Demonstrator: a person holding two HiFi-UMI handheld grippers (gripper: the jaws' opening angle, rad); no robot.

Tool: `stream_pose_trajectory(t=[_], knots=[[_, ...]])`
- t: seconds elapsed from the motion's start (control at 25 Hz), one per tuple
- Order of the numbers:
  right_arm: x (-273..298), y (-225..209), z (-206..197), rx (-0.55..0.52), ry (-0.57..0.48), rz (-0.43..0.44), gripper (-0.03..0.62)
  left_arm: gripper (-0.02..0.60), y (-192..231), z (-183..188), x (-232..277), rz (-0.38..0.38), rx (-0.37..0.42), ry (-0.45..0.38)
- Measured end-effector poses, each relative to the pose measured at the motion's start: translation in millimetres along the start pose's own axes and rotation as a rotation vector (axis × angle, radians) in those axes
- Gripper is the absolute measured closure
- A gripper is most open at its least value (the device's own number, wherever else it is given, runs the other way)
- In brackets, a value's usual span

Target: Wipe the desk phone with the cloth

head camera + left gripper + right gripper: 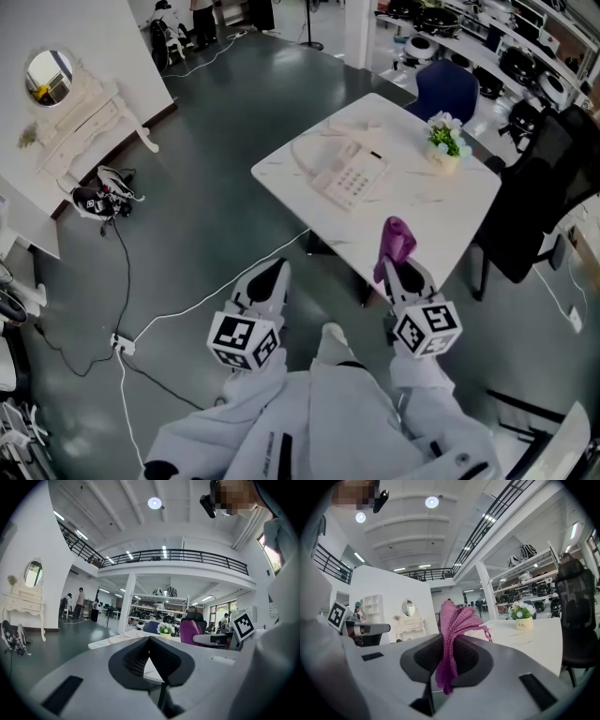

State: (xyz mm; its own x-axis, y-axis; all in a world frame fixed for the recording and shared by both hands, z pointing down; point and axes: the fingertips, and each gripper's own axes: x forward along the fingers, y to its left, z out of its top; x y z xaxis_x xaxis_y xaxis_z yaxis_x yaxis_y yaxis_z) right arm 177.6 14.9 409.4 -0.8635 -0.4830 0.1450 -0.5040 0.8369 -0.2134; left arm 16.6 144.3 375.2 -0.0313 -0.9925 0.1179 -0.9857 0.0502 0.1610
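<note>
The white table (450, 225) has the desk phone (352, 173) lying near its middle, and no wiping looks started yet. The right hand-held gripper (401, 274) hangs at the table's near edge, squeezing the purple cloth (397, 242), which sticks up. The left hand-held gripper (270, 274) is pinched closed on nothing, beside the table.

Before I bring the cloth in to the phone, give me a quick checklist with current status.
1. Purple knitted cloth clamped in right gripper: ok, jaws closed on it.
2. Left gripper free: ok, jaws together, nothing between.
3. Cream desk phone unobstructed on white table: ok.
4. Cloth contacting phone: not ok, held apart at the table's near edge.
5. Small flower pot clear of phone: ok, stands apart.
6. Handset seated firmly: cannot tell.
</note>
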Motion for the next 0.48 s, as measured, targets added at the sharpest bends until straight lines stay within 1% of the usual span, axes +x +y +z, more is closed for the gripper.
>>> stream_pose_trajectory(t=[0.24,0.48], knots=[[31.3,-12.9,-4.1,0.012,0.009,-0.004,0.556,0.583,22.4,0.6,25.1,0.001,0.001,0.001],[72.1,-28.5,8.4,0.018,0.006,-0.017,0.556,0.583,46.0,8.6,65.9,-0.020,-0.006,0.006]])
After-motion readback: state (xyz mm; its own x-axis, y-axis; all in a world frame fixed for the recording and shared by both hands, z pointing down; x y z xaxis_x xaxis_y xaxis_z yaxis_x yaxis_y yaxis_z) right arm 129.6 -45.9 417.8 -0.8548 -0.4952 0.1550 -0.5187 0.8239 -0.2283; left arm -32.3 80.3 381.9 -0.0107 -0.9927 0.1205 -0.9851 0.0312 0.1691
